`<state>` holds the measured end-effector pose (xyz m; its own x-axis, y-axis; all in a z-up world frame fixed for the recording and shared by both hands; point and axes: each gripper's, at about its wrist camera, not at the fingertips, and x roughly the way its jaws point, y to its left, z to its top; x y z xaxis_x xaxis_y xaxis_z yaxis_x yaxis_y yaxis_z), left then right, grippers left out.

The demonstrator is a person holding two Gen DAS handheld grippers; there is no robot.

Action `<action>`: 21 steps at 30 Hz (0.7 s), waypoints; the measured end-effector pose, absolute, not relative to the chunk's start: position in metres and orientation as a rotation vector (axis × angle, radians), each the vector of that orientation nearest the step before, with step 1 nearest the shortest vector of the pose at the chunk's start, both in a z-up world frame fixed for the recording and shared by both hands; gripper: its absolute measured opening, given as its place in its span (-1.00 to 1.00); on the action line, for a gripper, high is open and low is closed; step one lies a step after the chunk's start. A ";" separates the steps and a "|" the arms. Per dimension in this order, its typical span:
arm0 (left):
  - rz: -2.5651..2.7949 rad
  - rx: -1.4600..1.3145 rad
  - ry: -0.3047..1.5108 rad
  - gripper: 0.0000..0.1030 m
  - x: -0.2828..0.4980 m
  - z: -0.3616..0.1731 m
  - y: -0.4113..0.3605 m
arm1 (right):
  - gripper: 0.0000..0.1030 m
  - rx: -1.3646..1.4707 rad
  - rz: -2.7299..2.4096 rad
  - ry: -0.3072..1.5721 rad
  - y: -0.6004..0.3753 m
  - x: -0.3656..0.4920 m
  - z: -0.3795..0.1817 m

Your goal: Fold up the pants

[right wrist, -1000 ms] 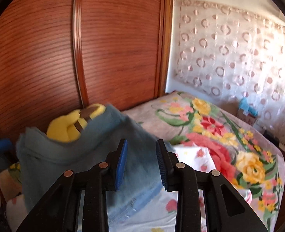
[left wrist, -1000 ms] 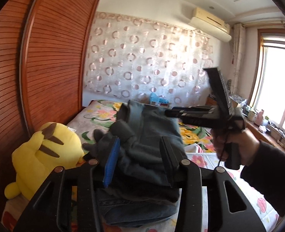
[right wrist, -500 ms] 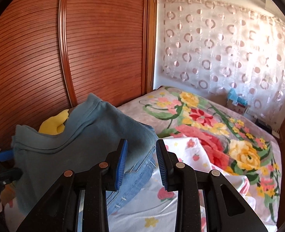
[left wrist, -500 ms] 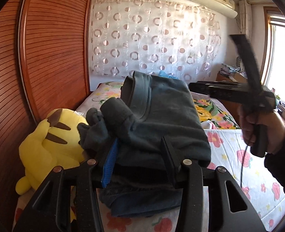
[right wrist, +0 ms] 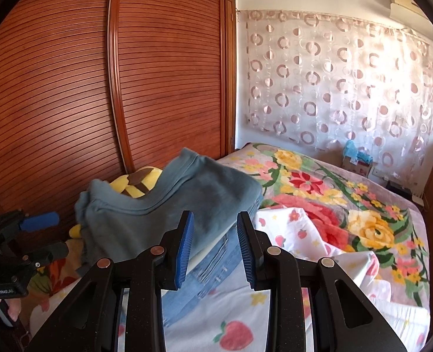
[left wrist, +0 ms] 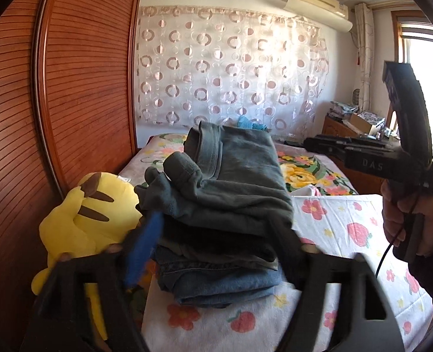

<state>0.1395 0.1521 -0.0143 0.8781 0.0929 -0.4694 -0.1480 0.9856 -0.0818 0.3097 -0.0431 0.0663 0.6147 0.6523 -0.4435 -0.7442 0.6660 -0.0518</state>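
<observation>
Pants (left wrist: 225,193) stacked beyond spread left fingers (left wrist: 141,249)

Left gripper (left wrist: 213,234) blurred in own view, fingers spread wide, blue pad (left wrist: 141,249) at 9 o'clock, dark finger (left wrist: 284,240) at 3 o'clock, nothing clamped. Same gripper seen from right wrist view at 9 o'clock, jaws apart, held by left hand (right wrist: 2,312) low on the handle. Right gripper (right wrist: 215,249) level, pads parted, nothing between. Right hand (left wrist: 413,217) at 3 o'clock in left view, fist closed round the handle, dark sleeve behind.
</observation>
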 end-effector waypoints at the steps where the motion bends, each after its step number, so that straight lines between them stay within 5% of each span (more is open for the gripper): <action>1: 0.125 -0.116 0.481 0.67 0.137 -0.014 0.151 | -0.39 -0.240 0.813 0.410 -0.045 0.307 0.065; 5: 0.134 -0.114 0.487 0.67 0.129 -0.014 0.152 | -0.31 -0.237 0.814 0.416 -0.048 0.296 0.065; 7: 0.108 -0.122 0.501 0.67 0.126 -0.016 0.151 | 0.01 -0.235 0.817 0.419 -0.050 0.292 0.063; 10: 0.100 -0.113 0.501 0.67 0.123 -0.016 0.146 | 0.21 -0.226 0.819 0.427 -0.054 0.288 0.061; 21: 0.018 -0.074 0.536 0.67 0.116 -0.019 0.117 | 0.33 -0.199 0.759 0.438 -0.085 0.249 0.056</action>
<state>0.1162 0.1172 -0.0194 0.8596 -0.0017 -0.5110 -0.0368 0.9972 -0.0653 0.2493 -0.0854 0.0561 0.6411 0.6202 -0.4520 -0.7018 0.7122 -0.0183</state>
